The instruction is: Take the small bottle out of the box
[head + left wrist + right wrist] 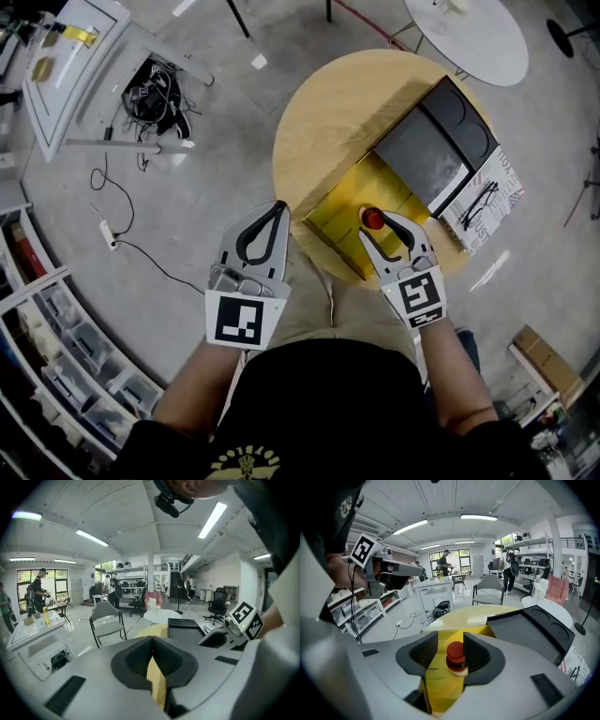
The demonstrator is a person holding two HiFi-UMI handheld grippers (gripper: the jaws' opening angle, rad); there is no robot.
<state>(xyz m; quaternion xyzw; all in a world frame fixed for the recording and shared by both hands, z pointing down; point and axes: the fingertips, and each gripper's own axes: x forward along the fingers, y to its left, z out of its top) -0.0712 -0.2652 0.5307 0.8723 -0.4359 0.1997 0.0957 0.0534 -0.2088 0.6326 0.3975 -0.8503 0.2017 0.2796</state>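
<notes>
A small bottle (373, 218) with a red cap stands upright in the yellow bed of the open box (339, 223) on a round wooden table (328, 112). My right gripper (378, 225) is open around the bottle. In the right gripper view the bottle (456, 657) stands between the pads of the right gripper (451, 641), close to the right-hand pad, with yellow showing on its left. The box's black lid (436, 141) lies folded back beyond it. My left gripper (278, 207) hangs shut and empty off the table's left edge; the left gripper (152, 639) has its pads meeting at the tips.
A printed paper (487, 202) lies under the lid at the table's right edge. A white round table (478, 33) stands behind. Cables (155, 94) lie on the floor at left, beside a white bench (70, 66). Shelves (56, 347) line the left. A chair (105, 620) and people stand further off.
</notes>
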